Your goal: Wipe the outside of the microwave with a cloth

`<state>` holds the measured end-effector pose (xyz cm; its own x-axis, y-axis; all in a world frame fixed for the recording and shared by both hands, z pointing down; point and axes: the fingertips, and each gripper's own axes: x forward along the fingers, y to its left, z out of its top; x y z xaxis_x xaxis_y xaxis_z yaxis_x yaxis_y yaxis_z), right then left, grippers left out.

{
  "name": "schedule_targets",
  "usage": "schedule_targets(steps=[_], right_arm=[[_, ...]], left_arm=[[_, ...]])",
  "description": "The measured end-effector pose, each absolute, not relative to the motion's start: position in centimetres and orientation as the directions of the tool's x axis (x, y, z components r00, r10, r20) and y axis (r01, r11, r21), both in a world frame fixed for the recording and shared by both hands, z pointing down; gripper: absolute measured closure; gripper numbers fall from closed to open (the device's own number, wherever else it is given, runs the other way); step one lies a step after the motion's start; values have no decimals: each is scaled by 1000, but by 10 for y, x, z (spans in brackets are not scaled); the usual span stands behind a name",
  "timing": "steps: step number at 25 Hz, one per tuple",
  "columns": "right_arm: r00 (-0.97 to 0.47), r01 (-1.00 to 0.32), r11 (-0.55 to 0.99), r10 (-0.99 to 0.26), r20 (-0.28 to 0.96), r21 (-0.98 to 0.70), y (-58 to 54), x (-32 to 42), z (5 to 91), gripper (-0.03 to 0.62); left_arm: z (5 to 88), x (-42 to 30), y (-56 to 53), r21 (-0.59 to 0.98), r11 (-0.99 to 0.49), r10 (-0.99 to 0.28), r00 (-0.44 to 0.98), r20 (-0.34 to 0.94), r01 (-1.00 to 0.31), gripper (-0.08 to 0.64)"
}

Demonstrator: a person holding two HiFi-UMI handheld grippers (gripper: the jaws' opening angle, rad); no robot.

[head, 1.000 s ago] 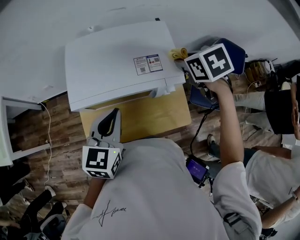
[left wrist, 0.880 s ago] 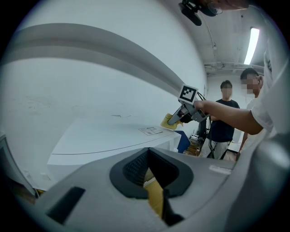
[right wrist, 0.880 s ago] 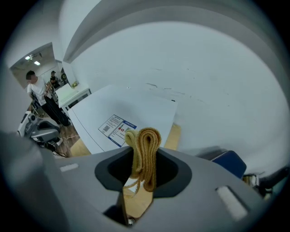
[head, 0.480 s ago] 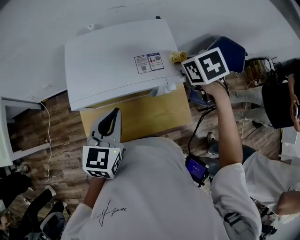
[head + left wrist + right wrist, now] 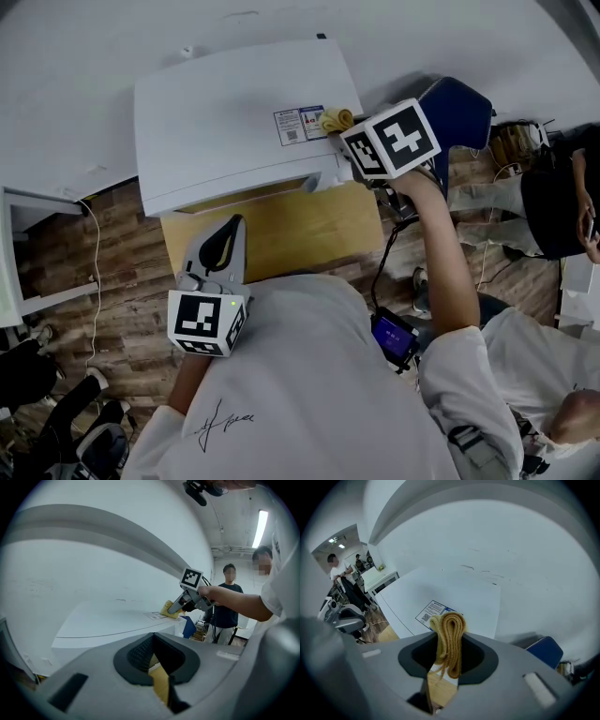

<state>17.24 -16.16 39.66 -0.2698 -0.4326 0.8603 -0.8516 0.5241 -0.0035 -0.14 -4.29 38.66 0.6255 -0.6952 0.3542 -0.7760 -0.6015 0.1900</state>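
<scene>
Here, right gripper (image 5: 347, 133) holding cloth (image 5: 335, 119) on microwave (image 5: 225, 122), arm outstretched.

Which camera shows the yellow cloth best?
The right gripper view: the cloth fills the middle, folded, pinched in the right gripper. The head view shows a small yellow scrap on the microwave; the left gripper view, a distant speck.

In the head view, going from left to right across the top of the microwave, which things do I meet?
Bare microwave top → label → yellow cloth → right gripper → blue object.
</scene>
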Motion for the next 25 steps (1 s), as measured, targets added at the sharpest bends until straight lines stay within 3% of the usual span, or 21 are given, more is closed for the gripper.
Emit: schedule_targets(steps=[25], right_arm=[[-417,-759,642,-348,840,-110,-162,85,397,474]], left_arm=[[388,-19,-42,202,-569,-719,601,348,-797,565]])
